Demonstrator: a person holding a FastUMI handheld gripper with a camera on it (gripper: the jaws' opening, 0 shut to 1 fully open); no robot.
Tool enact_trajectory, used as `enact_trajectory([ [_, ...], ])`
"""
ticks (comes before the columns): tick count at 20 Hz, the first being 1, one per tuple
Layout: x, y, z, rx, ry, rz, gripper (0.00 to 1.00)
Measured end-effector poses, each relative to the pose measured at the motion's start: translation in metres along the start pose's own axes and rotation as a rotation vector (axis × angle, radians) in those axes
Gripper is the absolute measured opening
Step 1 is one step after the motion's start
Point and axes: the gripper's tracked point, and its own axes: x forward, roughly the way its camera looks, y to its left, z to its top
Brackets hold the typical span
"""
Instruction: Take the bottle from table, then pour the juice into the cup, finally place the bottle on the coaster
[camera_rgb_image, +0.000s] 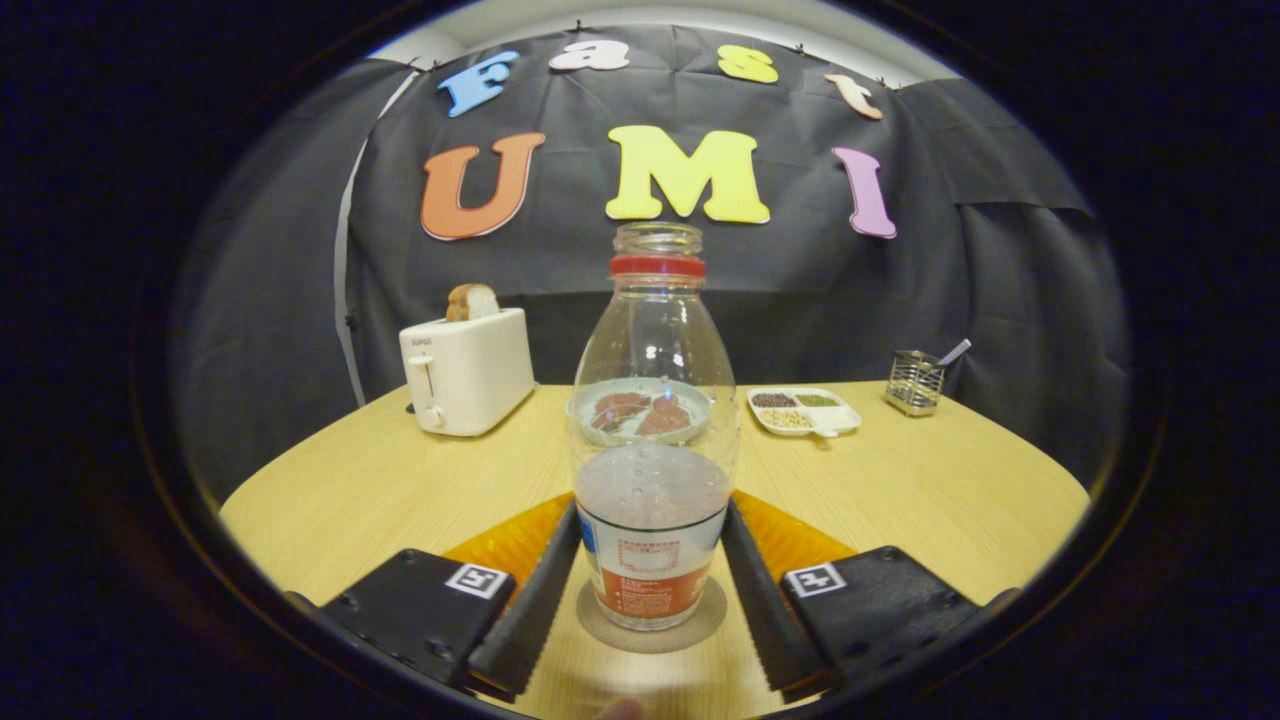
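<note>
A clear glass bottle (650, 400) with a red ring at its open neck stands upright on a round grey coaster (700, 625) on the wooden table (350, 490). Pale cloudy juice fills its lower part, above a white and red label. My gripper (652, 515) has one finger on each side of the bottle's lower body, and both fingers (540, 590) press against the glass. An orange item (505, 545) lies on the table right behind the fingers on both sides; the bottle hides its middle, so I cannot tell what it is.
A pale plate with reddish slices (640, 410) shows through the bottle, farther back. A white toaster (465, 370) holding a bread slice stands at the back left. A white divided tray of grains (803, 410) and a metal mesh holder (914, 382) sit at the back right.
</note>
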Motion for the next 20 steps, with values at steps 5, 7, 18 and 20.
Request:
enact_trajectory([
  [5, -0.016, -0.004, 0.017, 0.004, -0.031, -0.021, 1.0],
  [7, -0.031, -0.005, 0.024, 0.025, -0.024, -0.036, 1.0],
  [18, -0.22, 0.026, 0.152, 0.046, -0.178, 0.002, 1.0],
  [20, -0.265, 0.033, 0.179, 0.064, -0.214, 0.03, 1.0],
])
